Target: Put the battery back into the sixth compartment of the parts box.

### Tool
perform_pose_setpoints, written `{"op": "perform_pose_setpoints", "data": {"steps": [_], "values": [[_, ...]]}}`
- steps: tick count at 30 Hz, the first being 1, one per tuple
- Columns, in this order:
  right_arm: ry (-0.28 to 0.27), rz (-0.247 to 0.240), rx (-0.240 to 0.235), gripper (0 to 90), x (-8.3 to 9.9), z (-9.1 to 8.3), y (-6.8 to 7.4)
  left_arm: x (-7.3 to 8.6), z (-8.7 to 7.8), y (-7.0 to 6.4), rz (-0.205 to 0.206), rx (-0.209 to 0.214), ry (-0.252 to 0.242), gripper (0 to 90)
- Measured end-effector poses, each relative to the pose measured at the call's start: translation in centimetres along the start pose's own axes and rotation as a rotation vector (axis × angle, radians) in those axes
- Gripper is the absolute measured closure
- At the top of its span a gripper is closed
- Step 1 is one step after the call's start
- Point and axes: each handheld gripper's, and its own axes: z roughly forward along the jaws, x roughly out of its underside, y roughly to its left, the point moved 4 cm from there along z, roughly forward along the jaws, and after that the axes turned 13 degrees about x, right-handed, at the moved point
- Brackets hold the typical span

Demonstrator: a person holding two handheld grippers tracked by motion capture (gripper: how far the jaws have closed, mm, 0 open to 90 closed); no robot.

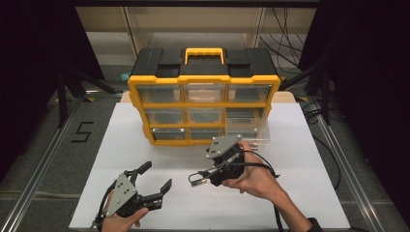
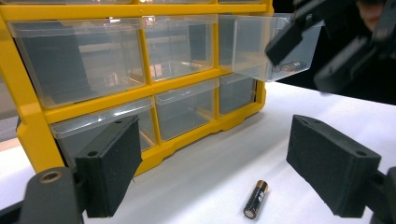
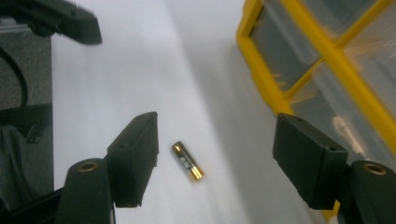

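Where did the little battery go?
The battery lies flat on the white table, in front of the yellow drawer organizer. In the right gripper view it sits between the open jaws of the right gripper, untouched.

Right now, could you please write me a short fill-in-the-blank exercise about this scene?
1. The frame of the drawer cabinet is black and ______.
2. A ______ lies on the white table between the jaws of the right gripper.
3. The jaws of the left gripper stand ______.
4. One clear drawer, pulled ______ of the cabinet, holds a second battery.

Missing words: yellow; battery; open; out
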Motion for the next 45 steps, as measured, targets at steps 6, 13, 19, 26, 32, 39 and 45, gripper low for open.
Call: {"op": "perform_pose_setpoints", "data": {"steps": [6,13,19,26,32,39,45], "values": [[0.035,-0.021,-0.039,32.0,0.7,1.6,0.6,0.0,0.1,0.0,0.002,0.001,-0.007,17.3],[0.088,-0.055,-0.072,32.1,1.7,4.0,1.4,0.0,0.0,0.0,0.001,-0.001,0.0,17.3],[0.139,-0.086,-0.086,32.9,2.7,6.2,1.7,0.0,-0.1,0.0,0.001,-0.003,0.006,17.2],[0.185,-0.108,-0.122,34.8,3.4,7.9,2.3,0.0,0.0,0.0,0.001,-0.001,-0.001,17.3],[0.224,-0.119,-0.146,35.8,3.7,8.7,2.5,0.0,0.0,0.0,0.001,-0.001,0.0,17.3],[0.255,-0.127,-0.158,38.7,4.2,9.8,2.6,0.0,0.0,0.0,0.001,-0.001,-0.001,17.3],[0.276,-0.139,-0.183,44.8,4.4,10.4,2.8,0.0,0.0,0.0,0.001,-0.001,0.0,17.3]]}}
